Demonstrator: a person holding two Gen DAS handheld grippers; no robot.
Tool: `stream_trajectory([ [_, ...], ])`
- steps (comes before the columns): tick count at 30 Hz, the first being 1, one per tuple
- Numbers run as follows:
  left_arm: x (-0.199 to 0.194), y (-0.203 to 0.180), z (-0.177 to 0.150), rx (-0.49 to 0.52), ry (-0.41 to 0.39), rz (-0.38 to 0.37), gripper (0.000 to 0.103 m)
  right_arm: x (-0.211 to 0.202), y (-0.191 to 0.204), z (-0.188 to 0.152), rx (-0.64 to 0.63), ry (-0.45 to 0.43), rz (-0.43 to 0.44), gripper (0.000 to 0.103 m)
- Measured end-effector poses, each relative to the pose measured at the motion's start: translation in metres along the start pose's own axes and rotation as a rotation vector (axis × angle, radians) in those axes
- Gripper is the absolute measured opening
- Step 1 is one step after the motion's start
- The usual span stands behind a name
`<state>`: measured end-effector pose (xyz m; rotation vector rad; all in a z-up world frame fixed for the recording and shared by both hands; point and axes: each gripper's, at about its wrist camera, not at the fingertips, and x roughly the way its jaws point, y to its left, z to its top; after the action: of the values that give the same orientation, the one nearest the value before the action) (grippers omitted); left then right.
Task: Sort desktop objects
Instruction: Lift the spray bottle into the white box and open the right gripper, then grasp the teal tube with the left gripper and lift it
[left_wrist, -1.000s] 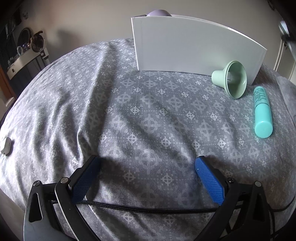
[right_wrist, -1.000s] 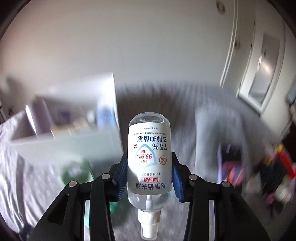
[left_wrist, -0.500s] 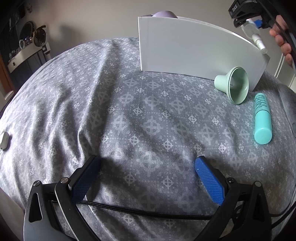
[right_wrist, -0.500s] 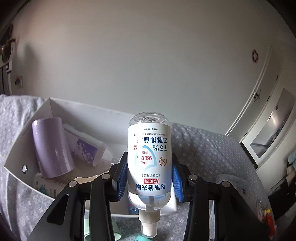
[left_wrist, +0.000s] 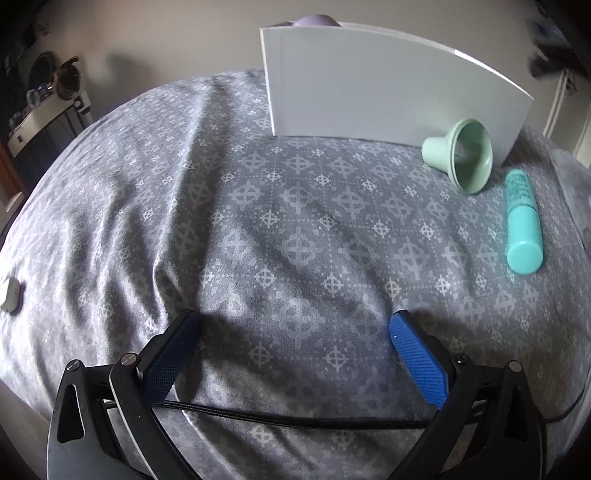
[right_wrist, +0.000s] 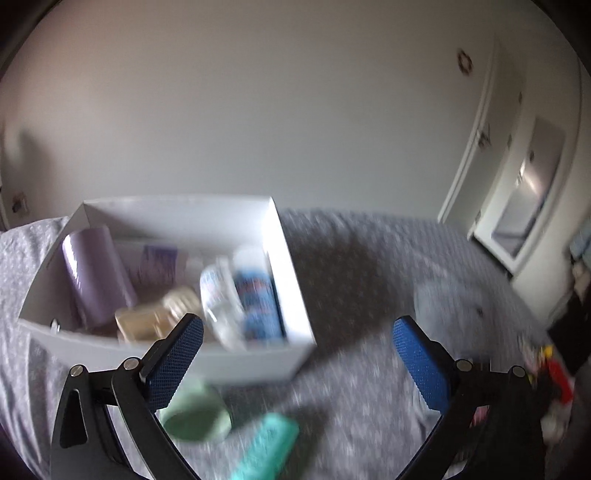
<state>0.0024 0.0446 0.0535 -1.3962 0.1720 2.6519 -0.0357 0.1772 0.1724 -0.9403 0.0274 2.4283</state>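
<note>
A white box stands on the grey patterned cloth; it also shows in the left wrist view. Inside lie a clear sanitizer spray bottle, a purple cylinder, a blue bottle and a gold jar. A pale green funnel-shaped cup and a teal tube lie in front of the box. My right gripper is open and empty above the cloth, right of the box. My left gripper is open and empty, low over the cloth.
A small white object lies at the cloth's left edge. Shelves with clutter stand at the far left. A white door and colourful items are at the right. A black cord runs between the left gripper's arms.
My right gripper has opened and let go of the sanitizer bottle, which now lies in the box. The right gripper has pulled back and right. The left gripper has barely moved.
</note>
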Motion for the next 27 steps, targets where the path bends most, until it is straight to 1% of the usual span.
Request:
stream_trajectory([
  [2,-0.002,0.004,0.005,0.002,0.022,0.018,0.103,-0.009,-0.015,-0.029,0.043,0.036,0.002,0.103],
  [3,-0.007,0.011,0.008,-0.028,0.009,0.044,0.103,-0.016,-0.024,-0.044,0.065,0.060,0.004,0.103],
  [5,-0.018,0.026,0.014,-0.099,-0.039,0.059,0.103,-0.026,-0.036,-0.074,0.109,0.123,0.020,0.103],
  [7,-0.034,0.044,0.024,-0.176,-0.092,0.048,0.103,-0.035,-0.046,-0.094,0.143,0.167,0.039,0.103],
  [8,-0.042,0.050,0.029,-0.194,-0.122,0.038,0.103,-0.039,-0.047,-0.105,0.153,0.189,0.045,0.103],
  [10,-0.055,0.052,0.040,-0.185,-0.175,0.022,0.103,-0.045,-0.048,-0.129,0.182,0.240,0.049,0.103],
  [12,-0.068,0.048,0.054,-0.133,-0.207,-0.007,0.103,-0.050,-0.052,-0.151,0.244,0.303,0.046,0.103],
  [14,-0.076,0.038,0.066,-0.071,-0.223,-0.053,0.103,-0.051,-0.049,-0.171,0.284,0.339,0.039,0.103],
  [17,-0.082,0.012,0.085,0.029,-0.216,-0.147,0.103,-0.050,-0.035,-0.199,0.275,0.414,0.032,0.103],
  [18,-0.083,0.004,0.090,0.062,-0.211,-0.174,0.103,-0.053,-0.028,-0.206,0.235,0.397,0.007,0.103],
  [19,-0.083,-0.007,0.095,0.106,-0.203,-0.202,0.103,-0.059,-0.021,-0.211,0.185,0.340,-0.019,0.103],
  [21,-0.078,-0.030,0.100,0.197,-0.182,-0.236,0.103,-0.064,-0.016,-0.219,0.165,0.280,-0.040,0.103],
  [24,-0.065,-0.070,0.101,0.330,-0.137,-0.253,0.103,-0.059,-0.016,-0.221,0.186,0.276,-0.052,0.103],
  [27,-0.048,-0.106,0.102,0.407,-0.089,-0.264,0.103,-0.059,-0.014,-0.220,0.179,0.266,-0.057,0.103],
])
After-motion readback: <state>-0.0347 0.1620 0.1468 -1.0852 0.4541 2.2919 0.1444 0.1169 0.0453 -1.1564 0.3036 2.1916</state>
